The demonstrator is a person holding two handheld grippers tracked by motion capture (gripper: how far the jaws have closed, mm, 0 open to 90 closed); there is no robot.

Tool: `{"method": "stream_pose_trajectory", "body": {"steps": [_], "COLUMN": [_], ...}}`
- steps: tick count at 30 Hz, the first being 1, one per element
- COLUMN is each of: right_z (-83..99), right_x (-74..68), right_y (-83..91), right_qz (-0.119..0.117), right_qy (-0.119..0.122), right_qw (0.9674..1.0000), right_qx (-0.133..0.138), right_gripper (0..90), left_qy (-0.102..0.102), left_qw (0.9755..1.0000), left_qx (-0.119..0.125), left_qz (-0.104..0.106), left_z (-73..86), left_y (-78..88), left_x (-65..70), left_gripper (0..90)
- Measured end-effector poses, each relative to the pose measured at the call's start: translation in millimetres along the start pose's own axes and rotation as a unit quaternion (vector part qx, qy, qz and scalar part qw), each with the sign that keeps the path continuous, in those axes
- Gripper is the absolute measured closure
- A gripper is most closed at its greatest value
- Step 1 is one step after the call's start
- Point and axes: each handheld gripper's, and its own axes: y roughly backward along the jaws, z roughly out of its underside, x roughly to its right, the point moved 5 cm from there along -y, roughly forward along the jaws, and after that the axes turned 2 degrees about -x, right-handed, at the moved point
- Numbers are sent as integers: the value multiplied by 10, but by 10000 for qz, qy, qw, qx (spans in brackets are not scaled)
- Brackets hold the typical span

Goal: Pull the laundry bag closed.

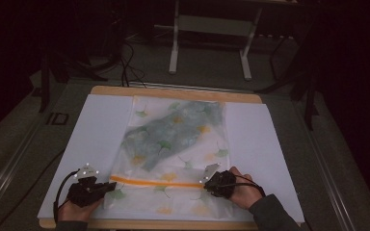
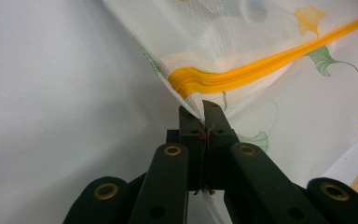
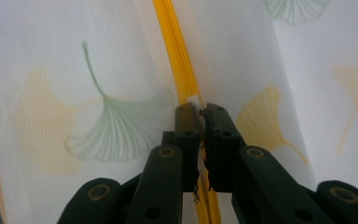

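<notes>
Low in frame, our left gripper pinches the mesh bag corner, anchoring it, while our right gripper clamps the zipper pull on the orange zipper.

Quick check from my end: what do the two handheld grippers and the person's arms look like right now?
Both are black. The left gripper and right gripper each carry a grey three-cornered plate with small white dots on top, and a black cable trails from each. Close up, each has two black jaws on linkage arms with brass-ringed pivot holes. The right arm wears a dark grey sleeve.
</notes>
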Motion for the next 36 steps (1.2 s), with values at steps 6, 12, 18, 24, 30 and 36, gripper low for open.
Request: {"method": "stream_pose_trajectory", "body": {"steps": [6, 12, 18, 24, 30, 36], "right_z": [117, 236, 455, 586, 628, 629], "right_x": [64, 98, 163, 260, 194, 231], "right_y": [73, 129, 177, 303, 236, 284], "right_qz": [83, 93, 118, 166, 5, -182], "right_qy": [-75, -145, -339, -526, -528, -800], "right_qw": [9999, 9996, 9989, 9982, 9982, 9966], "right_qx": [-95, -205, -298, -221, -273, 53], "right_gripper": [846, 846, 846, 846, 829, 654], "left_qy": [-17, -74, -123, -223, -230, -54], "left_qw": [10000, 10000, 9999, 9995, 9996, 9998], "left_qx": [-33, -17, 33, -32, -77, 196], "left_qz": [-5, 6, 24, 207, 149, 59], "left_z": [6, 7, 5, 2, 16, 31], "left_y": [-6, -8, 4, -42, -50, 52], "left_x": [6, 16, 37, 107, 93, 12], "left_gripper": [886, 885, 886, 886, 860, 656]}}
